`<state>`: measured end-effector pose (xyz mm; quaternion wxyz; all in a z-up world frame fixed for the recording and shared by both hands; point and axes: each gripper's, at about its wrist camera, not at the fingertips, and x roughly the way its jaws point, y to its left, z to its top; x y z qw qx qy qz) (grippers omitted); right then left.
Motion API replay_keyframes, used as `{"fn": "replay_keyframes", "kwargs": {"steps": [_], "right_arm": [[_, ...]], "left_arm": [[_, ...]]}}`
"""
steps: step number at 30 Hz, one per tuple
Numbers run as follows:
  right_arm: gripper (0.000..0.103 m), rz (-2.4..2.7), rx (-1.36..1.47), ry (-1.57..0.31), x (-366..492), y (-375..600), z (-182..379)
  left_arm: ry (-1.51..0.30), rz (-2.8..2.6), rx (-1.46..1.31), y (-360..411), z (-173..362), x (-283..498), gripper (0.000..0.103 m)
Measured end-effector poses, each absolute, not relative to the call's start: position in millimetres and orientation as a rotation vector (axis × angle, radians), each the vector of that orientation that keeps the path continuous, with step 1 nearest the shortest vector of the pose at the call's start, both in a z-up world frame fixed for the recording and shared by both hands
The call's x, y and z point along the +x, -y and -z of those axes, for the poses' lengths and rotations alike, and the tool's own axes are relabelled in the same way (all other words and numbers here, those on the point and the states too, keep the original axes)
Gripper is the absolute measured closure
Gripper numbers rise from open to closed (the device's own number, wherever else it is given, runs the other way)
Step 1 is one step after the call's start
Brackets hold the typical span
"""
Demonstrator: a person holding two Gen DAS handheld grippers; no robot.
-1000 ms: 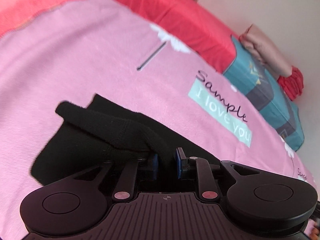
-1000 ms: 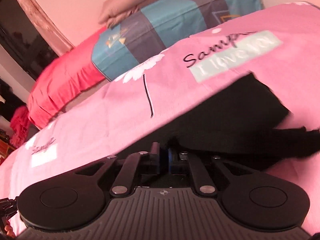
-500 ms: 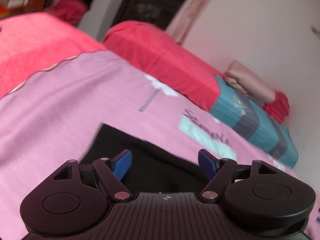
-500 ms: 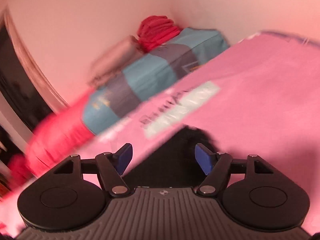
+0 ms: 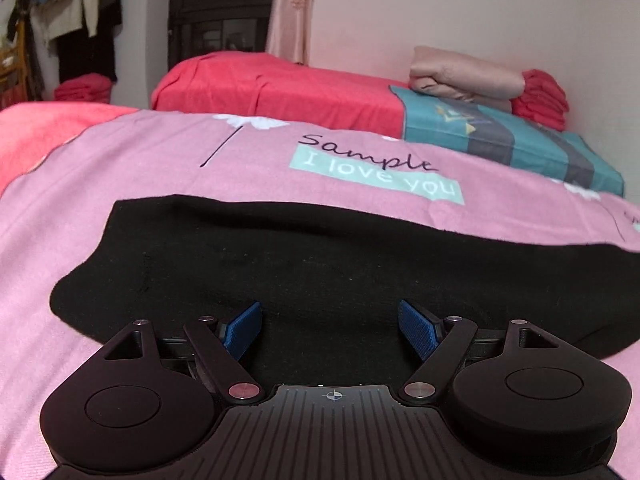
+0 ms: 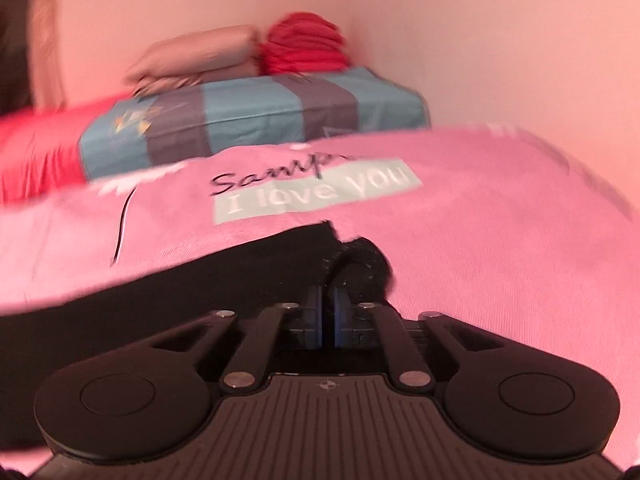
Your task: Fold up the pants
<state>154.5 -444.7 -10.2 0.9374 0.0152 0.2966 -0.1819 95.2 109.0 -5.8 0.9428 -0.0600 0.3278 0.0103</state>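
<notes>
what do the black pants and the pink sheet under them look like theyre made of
Black pants: looks like a soft, matte knit, perhaps fleece or cotton jersey; no sheen, faintly fuzzy surface, limp edges lying flat. Pink sheet: seems a thin brushed woven or microfibre fabric; fine diagonal grain, dull finish, printed lettering and flowers. Exact fibres cannot be told.

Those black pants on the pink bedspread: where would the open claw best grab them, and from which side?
Probably the near edge of the black pants, coming in low from the front. They lie flat, so only an edge offers a fold to pinch. The open left claw already hovers there; the right claw pinches a bunched end.
</notes>
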Motion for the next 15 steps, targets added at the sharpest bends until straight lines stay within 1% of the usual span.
{"fn": "replay_keyframes", "kwargs": {"steps": [1, 2, 6, 8, 11, 13, 14, 15], "right_arm": [[0.096, 0.378, -0.024, -0.582, 152.1, 438.6, 7.9], [0.1, 0.38, -0.048, -0.552, 149.3, 435.7, 2.9], [0.099, 0.362, -0.004, -0.412, 143.0, 444.3, -35.2], [0.101, 0.367, 0.014, -0.392, 149.5, 451.1, -42.9], [0.101, 0.372, 0.067, -0.448, 164.4, 468.4, -26.2], [0.099, 0.346, 0.068, -0.636, 182.0, 476.3, -2.3], [0.097, 0.345, 0.061, -0.692, 185.0, 477.8, 5.5], [0.087, 0.331, 0.056, -0.649, 176.9, 475.9, 5.1]], "left_arm": [[-0.67, -0.025, -0.135, -111.6, 6.0, 95.1, 0.0], [-0.669, -0.028, -0.149, -113.8, 5.7, 94.6, 0.0], [-0.662, -0.05, -0.186, -118.8, 5.4, 93.4, 0.0], [-0.66, -0.055, -0.193, -119.4, 5.2, 92.1, 0.0], [-0.66, -0.059, -0.195, -118.8, 4.8, 92.0, 0.0], [-0.663, -0.061, -0.195, -118.3, 5.0, 92.5, 0.0], [-0.663, -0.061, -0.196, -118.3, 5.1, 92.5, 0.0], [-0.664, -0.061, -0.196, -118.2, 5.2, 92.7, 0.0]]}}
